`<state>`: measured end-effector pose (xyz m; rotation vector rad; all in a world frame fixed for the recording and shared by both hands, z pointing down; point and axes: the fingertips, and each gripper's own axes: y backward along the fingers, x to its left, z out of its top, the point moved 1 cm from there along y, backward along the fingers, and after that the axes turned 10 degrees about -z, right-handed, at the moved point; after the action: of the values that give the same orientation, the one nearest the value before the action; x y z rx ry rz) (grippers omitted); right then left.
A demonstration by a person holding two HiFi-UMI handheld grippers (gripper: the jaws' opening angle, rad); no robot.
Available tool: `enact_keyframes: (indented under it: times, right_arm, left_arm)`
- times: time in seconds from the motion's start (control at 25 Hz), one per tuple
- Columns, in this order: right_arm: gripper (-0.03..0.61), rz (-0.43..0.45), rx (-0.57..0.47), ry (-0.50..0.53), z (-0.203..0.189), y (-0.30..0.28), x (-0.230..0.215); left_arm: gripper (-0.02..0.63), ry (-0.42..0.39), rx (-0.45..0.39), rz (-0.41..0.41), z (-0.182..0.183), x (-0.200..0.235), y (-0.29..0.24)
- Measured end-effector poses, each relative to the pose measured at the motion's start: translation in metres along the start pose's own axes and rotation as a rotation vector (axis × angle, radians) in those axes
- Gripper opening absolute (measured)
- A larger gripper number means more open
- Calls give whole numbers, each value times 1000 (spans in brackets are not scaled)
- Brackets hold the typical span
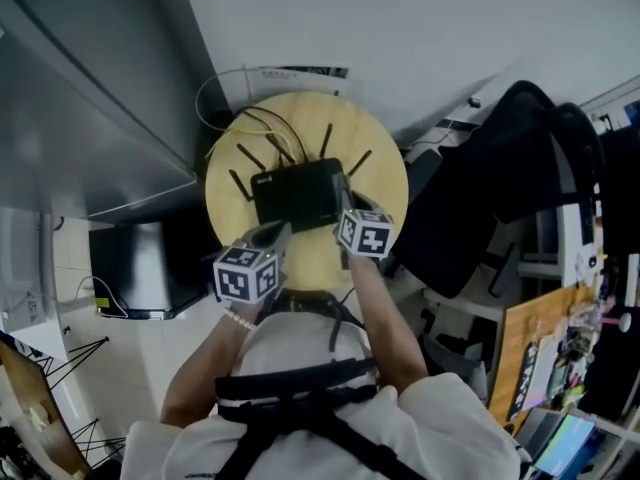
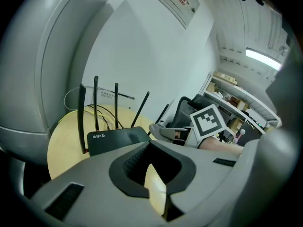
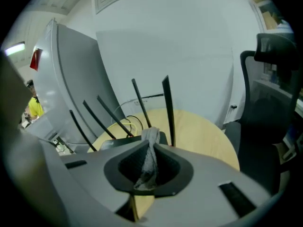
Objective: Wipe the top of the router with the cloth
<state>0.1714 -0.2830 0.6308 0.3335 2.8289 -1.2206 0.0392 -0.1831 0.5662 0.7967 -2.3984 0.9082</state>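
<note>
Closest in, the right gripper (image 3: pixel 152 143) has its fingers closed tight on the cloth (image 3: pixel 150 161), a grey strip that bunches up between them and pokes out past the tips. The left gripper (image 2: pixel 150 145) has its fingers pressed together with nothing in them.

Just past both sets of fingers sits the router (image 1: pixel 298 193), black and flat, with "WIFI6" on the edge facing the left fingers. The cloth's end is right at the router's near edge by its right corner, but I can't tell if it's actually touching. The antennas (image 2: pixel 96 109) stick up round the far and side edges, so the flat top in between is open.

The round wooden table (image 1: pixel 385 163) has a bare rim to the right of the right fingers and some behind the router, where the cables (image 1: pixel 268 120) loop. Beyond the far edge is the white wall (image 1: pixel 420 28) – a grey cabinet (image 1: pixel 90 98) crowds in left of the left fingers, and a black office chair (image 1: pixel 500 188) sits off to the right of the right ones.
</note>
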Motion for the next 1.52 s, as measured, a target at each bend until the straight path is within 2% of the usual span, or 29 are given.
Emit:
enact_keyframes:
  times: [0.32, 0.72, 1.04, 1.16, 1.32, 1.52]
  right_arm:
    - [41, -152, 37, 226, 6, -57, 7]
    - [41, -271, 81, 291, 10, -88, 10]
    - [41, -343, 63, 380, 16, -91, 3]
    - [41, -306, 89, 386, 10, -94, 8]
    - [41, -207, 123, 362, 1, -96, 28]
    - [40, -85, 155, 383, -14, -95, 67]
  left_arm:
    - [-3, 27, -15, 51, 1, 21, -1]
    - [-3, 95, -57, 129, -8, 44, 29]
    - [-3, 134, -73, 157, -16, 52, 42]
    - [-3, 140, -79, 167, -17, 52, 46]
    - [-3, 143, -91, 180, -15, 57, 49]
    - [-3, 141, -109, 193, -10, 59, 54]
